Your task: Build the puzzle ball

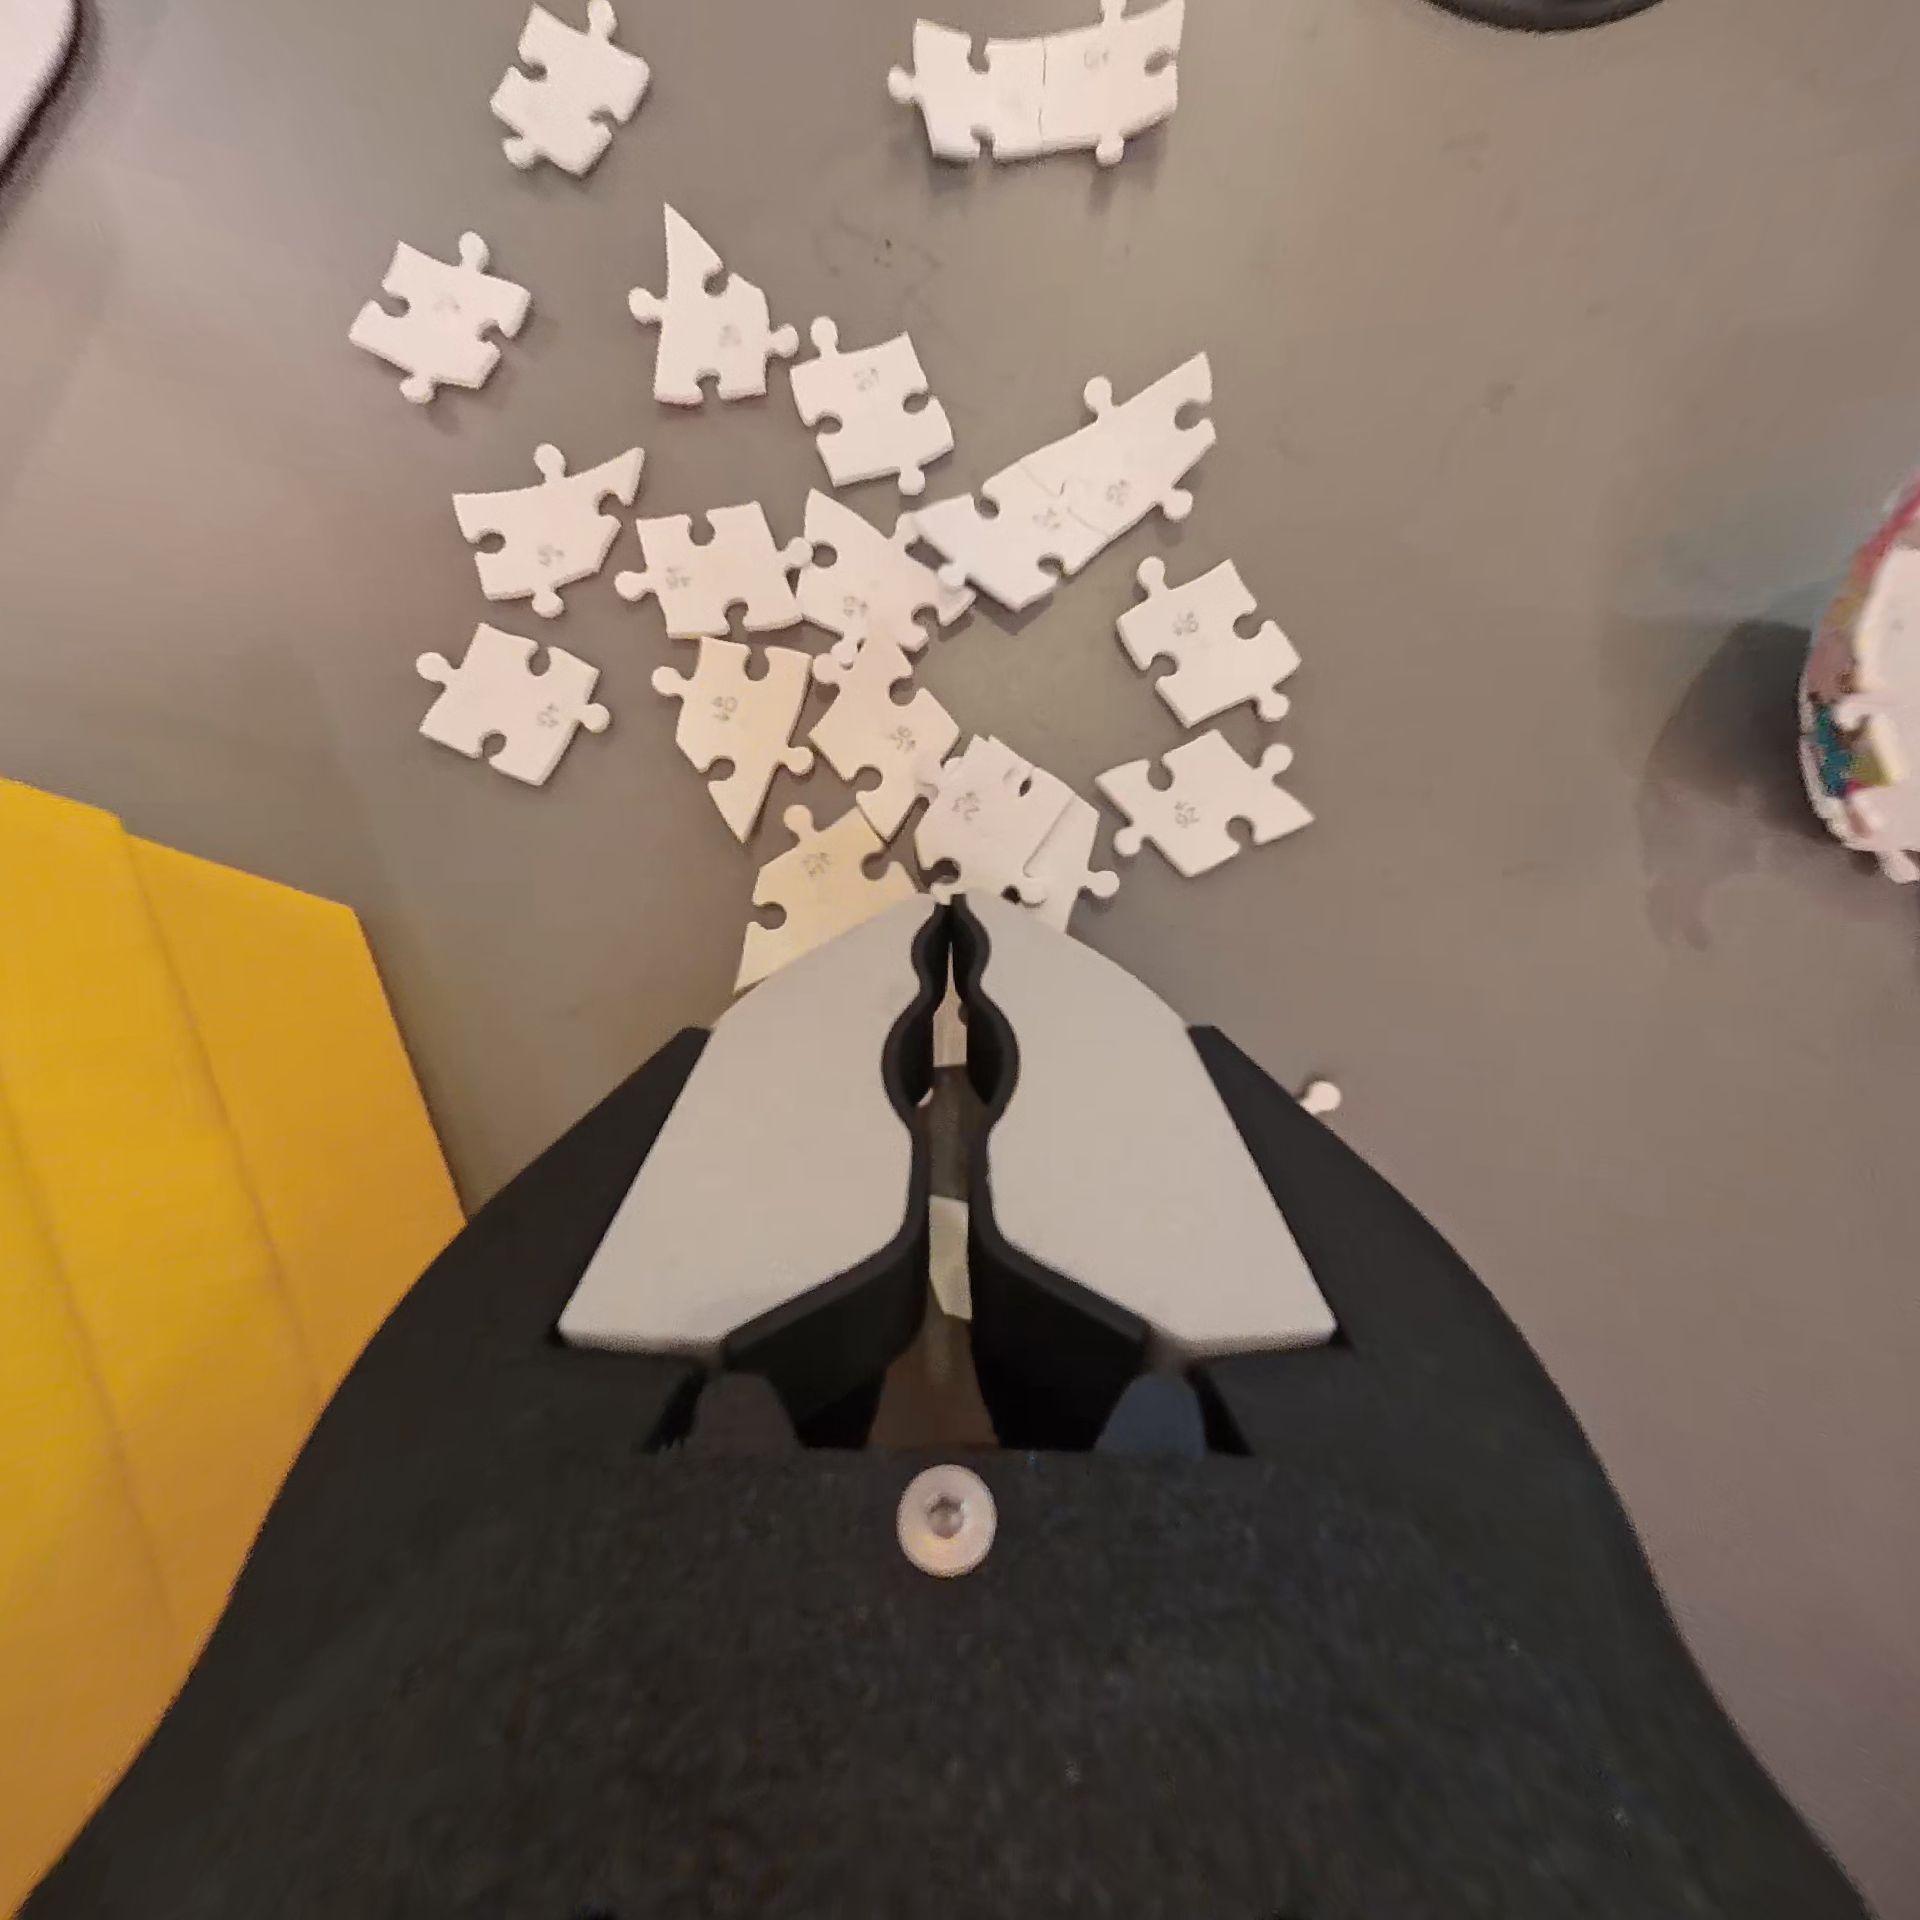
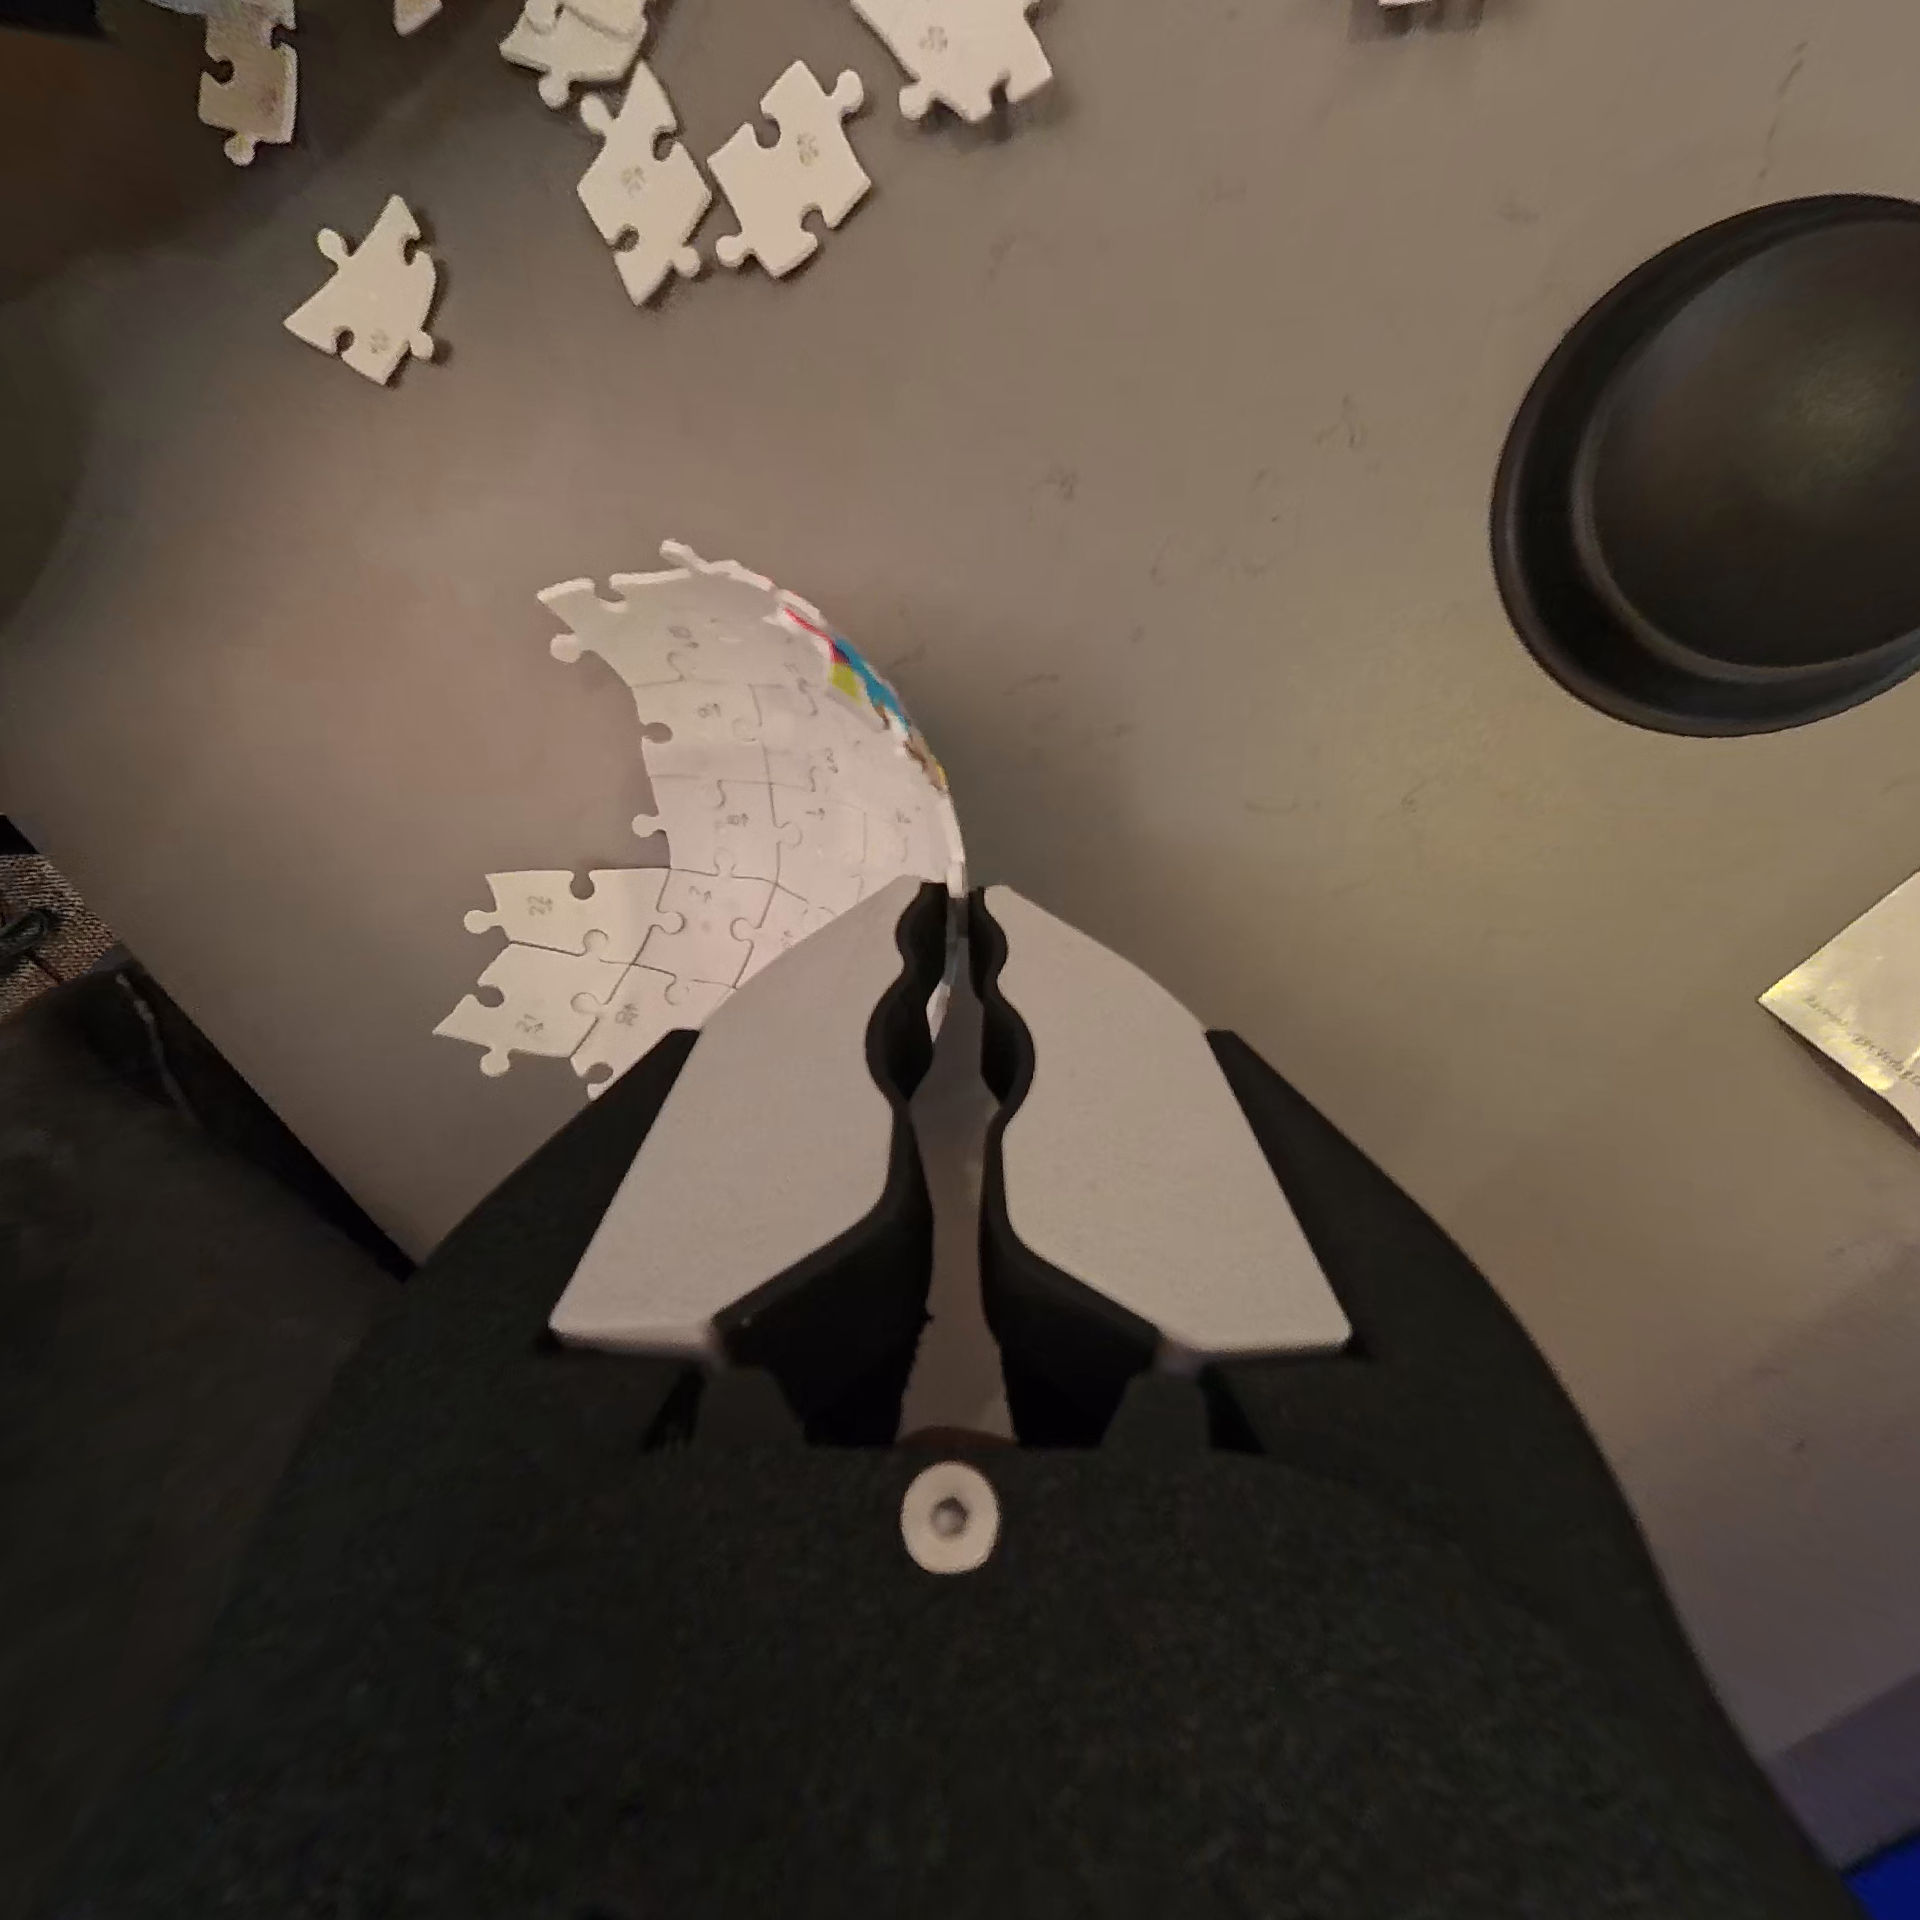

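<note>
My left gripper (image 1: 951, 914) is shut, its fingertips meeting just at the tab of a white puzzle piece (image 1: 992, 821) that lies tilted on other pieces. Several loose white pieces (image 1: 873, 410) lie face down on the grey table (image 1: 1455, 416) beyond it. My right gripper (image 2: 961, 899) is shut on the rim of the partly built puzzle ball (image 2: 748, 810), a curved white shell with a coloured outer face. The shell also shows at the right edge of the left wrist view (image 1: 1870, 707).
A yellow sheet (image 1: 187, 1143) lies left of my left gripper. A black round dish (image 2: 1745, 478) stands at the right, and a silvery packet (image 2: 1860, 997) lies near the right edge. More loose pieces (image 2: 800, 171) lie beyond the shell. The grippers' ends are close to 20 cm from one another. My right tips are roughly 15 cm from the black round dish (image 2: 1745, 478).
</note>
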A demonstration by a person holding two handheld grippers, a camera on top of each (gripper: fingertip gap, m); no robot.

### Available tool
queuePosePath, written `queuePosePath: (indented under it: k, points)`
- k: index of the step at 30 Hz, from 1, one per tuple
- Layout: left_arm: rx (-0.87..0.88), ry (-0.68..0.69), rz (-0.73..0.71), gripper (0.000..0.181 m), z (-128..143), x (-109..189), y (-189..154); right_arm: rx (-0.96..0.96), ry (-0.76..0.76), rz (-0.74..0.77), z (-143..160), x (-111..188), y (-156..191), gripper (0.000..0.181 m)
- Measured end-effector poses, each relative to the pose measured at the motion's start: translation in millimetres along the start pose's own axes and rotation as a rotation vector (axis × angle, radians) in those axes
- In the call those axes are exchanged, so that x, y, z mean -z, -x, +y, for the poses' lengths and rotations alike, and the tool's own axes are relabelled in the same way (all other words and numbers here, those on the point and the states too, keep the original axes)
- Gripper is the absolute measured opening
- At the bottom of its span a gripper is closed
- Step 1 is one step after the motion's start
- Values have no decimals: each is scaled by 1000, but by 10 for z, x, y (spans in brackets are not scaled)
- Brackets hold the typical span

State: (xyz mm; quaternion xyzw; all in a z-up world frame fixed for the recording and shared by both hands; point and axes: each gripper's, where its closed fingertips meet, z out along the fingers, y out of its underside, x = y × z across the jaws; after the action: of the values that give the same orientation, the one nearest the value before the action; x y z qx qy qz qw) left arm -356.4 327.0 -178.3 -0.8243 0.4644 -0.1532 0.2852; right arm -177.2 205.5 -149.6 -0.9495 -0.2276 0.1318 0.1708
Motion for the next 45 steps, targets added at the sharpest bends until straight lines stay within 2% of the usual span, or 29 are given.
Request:
queuePosePath:
  k: [3,5,6,12,17,24,27,33,37,39,45]
  points:
    - [-74,-16,0,2,-12,79,-62,3,0,2,2,4,-4,4]
    - [-175,12,-45,31,37,54,-24,5,0,4,4,6,-2,4]
    - [-212,17,-50,37,49,30,-19,6,-1,4,2,7,0,4]
    - [-295,27,-27,30,22,-92,-26,7,1,3,3,5,-2,4]
    - [-298,57,-16,5,62,-121,-15,3,3,-3,8,-6,-15,4]
    - [-309,43,-36,3,41,-58,-24,1,5,-7,11,-14,-23,4]
    - [-291,22,-40,13,-10,-12,-11,2,5,-7,14,-12,-22,4]
    - [-287,57,-23,22,50,-103,1,4,5,-2,17,3,-31,4]
    - [-254,52,16,19,50,-143,-24,5,4,-1,20,12,-36,4]
    - [-255,57,27,10,62,-145,-36,5,3,1,20,17,-39,4]
    - [-264,53,9,9,47,-129,-49,4,3,-1,21,15,-43,4]
